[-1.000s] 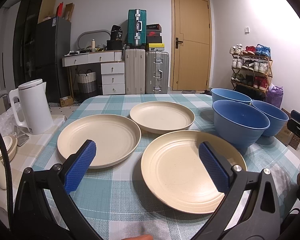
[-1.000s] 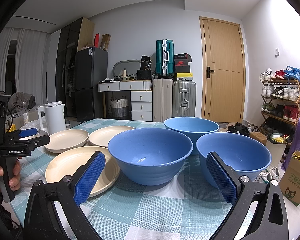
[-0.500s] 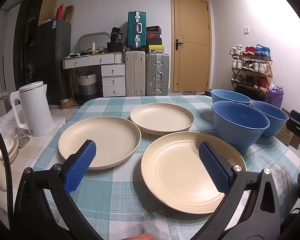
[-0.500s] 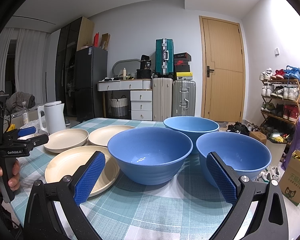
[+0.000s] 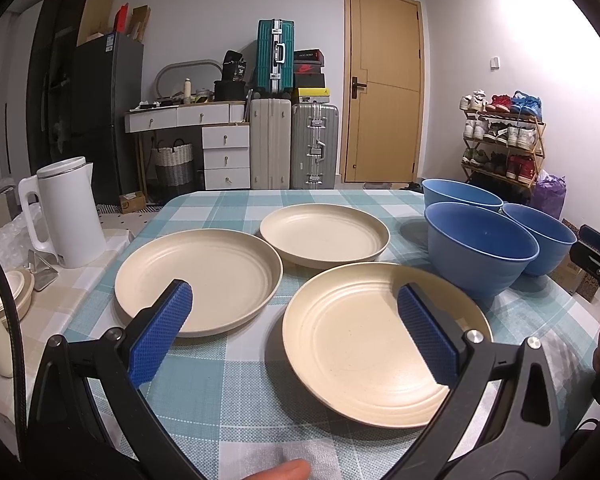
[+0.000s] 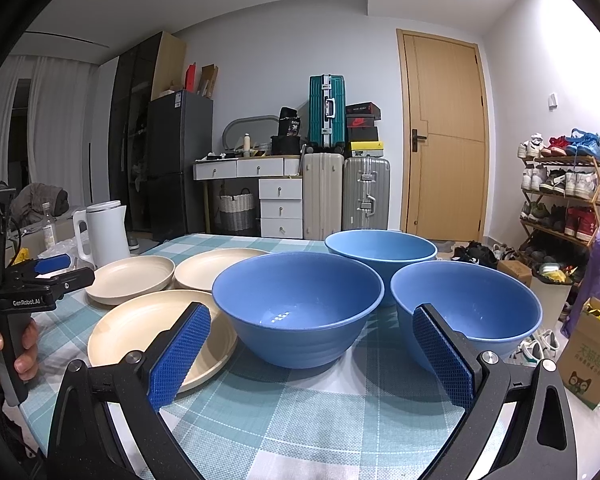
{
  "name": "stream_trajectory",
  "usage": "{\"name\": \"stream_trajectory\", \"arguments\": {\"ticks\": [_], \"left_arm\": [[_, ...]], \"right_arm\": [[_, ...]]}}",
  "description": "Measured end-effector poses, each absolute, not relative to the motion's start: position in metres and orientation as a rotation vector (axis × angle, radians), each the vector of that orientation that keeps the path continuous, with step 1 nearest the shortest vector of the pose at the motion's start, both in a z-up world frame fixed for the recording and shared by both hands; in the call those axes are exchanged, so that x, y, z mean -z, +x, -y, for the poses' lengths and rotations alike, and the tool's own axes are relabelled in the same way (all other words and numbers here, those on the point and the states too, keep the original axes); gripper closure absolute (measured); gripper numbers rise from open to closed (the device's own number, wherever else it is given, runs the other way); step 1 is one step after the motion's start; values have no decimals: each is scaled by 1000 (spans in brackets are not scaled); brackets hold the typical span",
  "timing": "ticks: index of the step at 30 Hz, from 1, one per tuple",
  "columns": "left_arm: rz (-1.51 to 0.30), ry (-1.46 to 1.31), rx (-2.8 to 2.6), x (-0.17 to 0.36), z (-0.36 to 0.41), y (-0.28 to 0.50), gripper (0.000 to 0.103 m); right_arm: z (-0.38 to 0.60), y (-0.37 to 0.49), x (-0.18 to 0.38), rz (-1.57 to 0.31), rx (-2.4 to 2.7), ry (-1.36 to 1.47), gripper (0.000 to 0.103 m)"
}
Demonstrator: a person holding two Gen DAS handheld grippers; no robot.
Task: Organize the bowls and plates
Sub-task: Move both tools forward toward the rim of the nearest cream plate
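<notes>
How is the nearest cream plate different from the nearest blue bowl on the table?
Colour: the nearest plate is cream, the nearest bowl is blue.
Shape: the plate is flat and shallow with a low rim; the bowl is deep with tall, sloping walls.
Place: the plate lies in front of the left gripper, the bowl in front of the right gripper.
Both stand upright, empty and unstacked on the checked tablecloth.

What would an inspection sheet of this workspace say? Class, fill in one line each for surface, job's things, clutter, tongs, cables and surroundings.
Surface: table under a teal checked cloth.
Job's things: three cream plates and three blue bowls, all lying singly, none stacked.
Clutter: white kettle on a side surface to the left.
Tongs: left tongs open, empty; right tongs open, empty.
Cables: black cable at the left view's edge.
Surroundings: suitcases, door, shoe rack.
</notes>
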State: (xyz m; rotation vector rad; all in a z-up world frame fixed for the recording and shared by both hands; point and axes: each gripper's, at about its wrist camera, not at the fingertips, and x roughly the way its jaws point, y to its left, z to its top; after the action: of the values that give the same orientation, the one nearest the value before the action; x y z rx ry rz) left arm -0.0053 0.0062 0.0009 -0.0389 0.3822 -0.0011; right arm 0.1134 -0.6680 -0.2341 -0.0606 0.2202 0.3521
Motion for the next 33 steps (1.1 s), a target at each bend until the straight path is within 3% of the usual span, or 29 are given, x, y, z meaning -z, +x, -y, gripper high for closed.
{"name": "stream_trajectory", "arguments": {"ticks": [33], "left_arm": [[-491, -84, -63, -42, -22, -8, 0]], "right_arm": [[624, 127, 187, -380, -404, -73, 0]]}}
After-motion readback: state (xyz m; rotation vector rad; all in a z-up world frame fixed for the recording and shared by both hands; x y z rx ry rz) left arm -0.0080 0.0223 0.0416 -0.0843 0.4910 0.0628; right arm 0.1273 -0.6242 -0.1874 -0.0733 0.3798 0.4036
